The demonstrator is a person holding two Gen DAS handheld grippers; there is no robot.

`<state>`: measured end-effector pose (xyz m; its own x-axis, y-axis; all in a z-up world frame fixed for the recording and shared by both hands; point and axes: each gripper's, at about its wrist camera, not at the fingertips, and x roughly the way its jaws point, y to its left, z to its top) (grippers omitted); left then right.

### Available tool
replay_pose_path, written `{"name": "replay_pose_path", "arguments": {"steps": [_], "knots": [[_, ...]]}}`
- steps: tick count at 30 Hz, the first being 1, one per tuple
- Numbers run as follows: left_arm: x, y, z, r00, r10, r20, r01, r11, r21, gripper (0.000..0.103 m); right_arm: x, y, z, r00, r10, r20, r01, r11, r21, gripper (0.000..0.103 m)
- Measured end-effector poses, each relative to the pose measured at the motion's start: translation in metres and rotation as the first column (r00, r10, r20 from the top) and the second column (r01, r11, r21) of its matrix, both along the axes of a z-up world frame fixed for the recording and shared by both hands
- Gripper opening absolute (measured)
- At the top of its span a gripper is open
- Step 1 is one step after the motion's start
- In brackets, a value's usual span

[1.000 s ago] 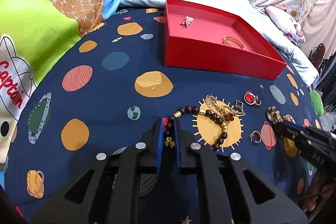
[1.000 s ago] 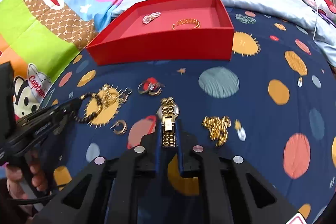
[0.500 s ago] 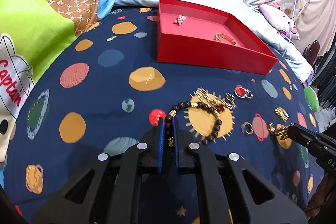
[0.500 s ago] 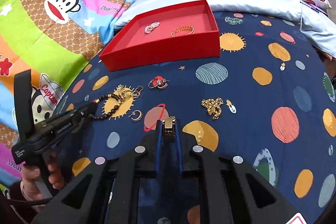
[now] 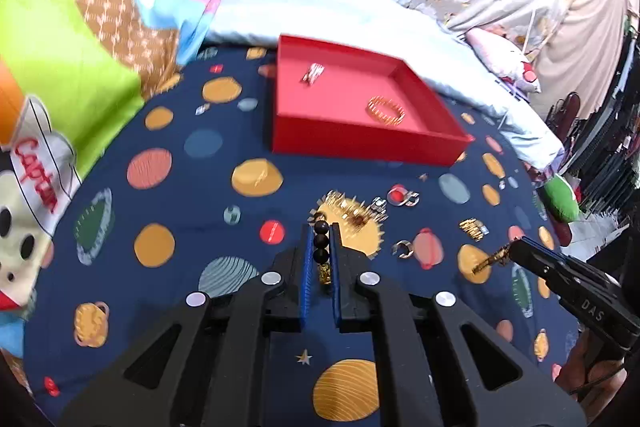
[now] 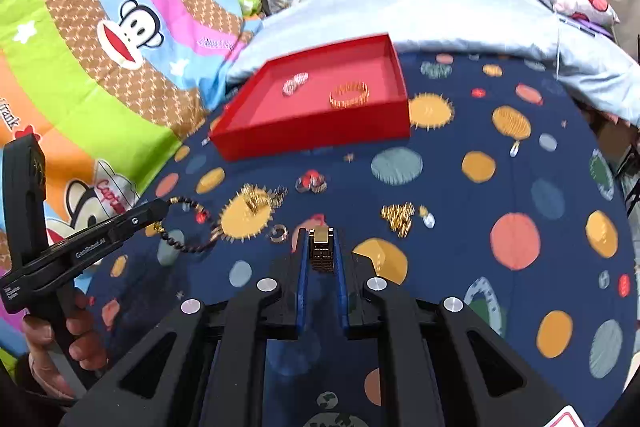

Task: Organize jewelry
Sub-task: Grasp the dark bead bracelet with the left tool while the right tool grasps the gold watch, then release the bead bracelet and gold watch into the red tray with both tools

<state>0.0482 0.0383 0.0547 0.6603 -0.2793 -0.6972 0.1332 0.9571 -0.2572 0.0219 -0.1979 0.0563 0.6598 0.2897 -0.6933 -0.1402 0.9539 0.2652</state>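
Note:
My left gripper [image 5: 321, 231] is shut on a dark bead bracelet [image 5: 321, 241] and holds it above the navy planet-print cloth; in the right wrist view the bracelet [image 6: 188, 223] hangs from the left gripper [image 6: 162, 205]. My right gripper [image 6: 322, 233] is shut on a gold watch [image 6: 323, 251], lifted off the cloth; it also shows in the left wrist view [image 5: 514, 247]. A red tray [image 5: 360, 143] lies ahead, holding a gold bangle [image 5: 385, 111] and a sparkly piece [image 5: 312, 74].
Loose jewelry lies on the cloth: a gold chain pile [image 6: 258, 201], a gold cluster [image 6: 398, 217], rings [image 6: 312, 183] and a hoop earring [image 6: 278, 233]. A cartoon quilt [image 6: 100, 47] rises at the left and a pale blue blanket [image 6: 440, 11] behind the tray.
Both grippers have risen and pulled back from the cloth. The bead bracelet has come off the cloth with the left gripper, the gold watch with the right.

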Motion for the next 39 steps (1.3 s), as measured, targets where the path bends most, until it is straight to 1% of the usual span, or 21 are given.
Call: {"name": "replay_pose_path", "arguments": {"steps": [5, 9, 14, 17, 20, 22, 27, 33, 39], "knots": [[0.001, -0.004, 0.03, 0.998, -0.029, 0.057, 0.029, 1.0, 0.003, 0.007, 0.005, -0.004, 0.022, 0.999, -0.003, 0.051, 0.003, 1.0, -0.001, 0.011], [0.016, -0.008, 0.056, 0.991, -0.048, 0.121, 0.046, 0.999, 0.015, 0.007, 0.022, -0.006, 0.039, 0.996, 0.001, 0.094, -0.001, 1.0, -0.003, 0.011], [0.046, -0.014, 0.081, 0.979, -0.052, 0.196, 0.042, 0.998, 0.052, 0.007, 0.059, -0.003, 0.058, 0.989, 0.0, 0.151, 0.004, 1.0, -0.022, 0.011], [0.074, -0.021, 0.088, 0.974, -0.053, 0.219, 0.039, 0.997, 0.067, 0.007, 0.09, -0.002, 0.06, 0.989, -0.001, 0.149, 0.004, 1.0, -0.02, 0.011], [0.101, -0.026, 0.085, 0.976, -0.048, 0.213, 0.033, 0.997, 0.076, 0.007, 0.119, 0.002, 0.055, 0.991, 0.001, 0.133, 0.002, 1.0, -0.022, 0.011], [0.12, -0.027, 0.079, 0.98, -0.042, 0.195, 0.028, 0.997, 0.077, 0.007, 0.136, 0.003, 0.051, 0.993, 0.001, 0.118, 0.002, 1.0, -0.023, 0.011], [0.152, -0.033, 0.054, 0.99, -0.037, 0.136, 0.025, 0.996, 0.087, 0.007, 0.169, 0.004, 0.027, 0.999, -0.001, 0.042, 0.003, 0.999, -0.042, 0.011], [0.168, -0.038, 0.027, 0.995, -0.049, 0.088, 0.04, 0.995, 0.097, 0.007, 0.188, 0.0, -0.002, 0.998, -0.013, -0.056, 0.01, 0.999, -0.051, 0.011], [0.182, -0.04, 0.015, 0.997, -0.048, 0.067, 0.041, 0.994, 0.103, 0.007, 0.213, -0.002, -0.018, 0.995, -0.043, -0.088, 0.037, 0.996, -0.076, 0.011]]}}
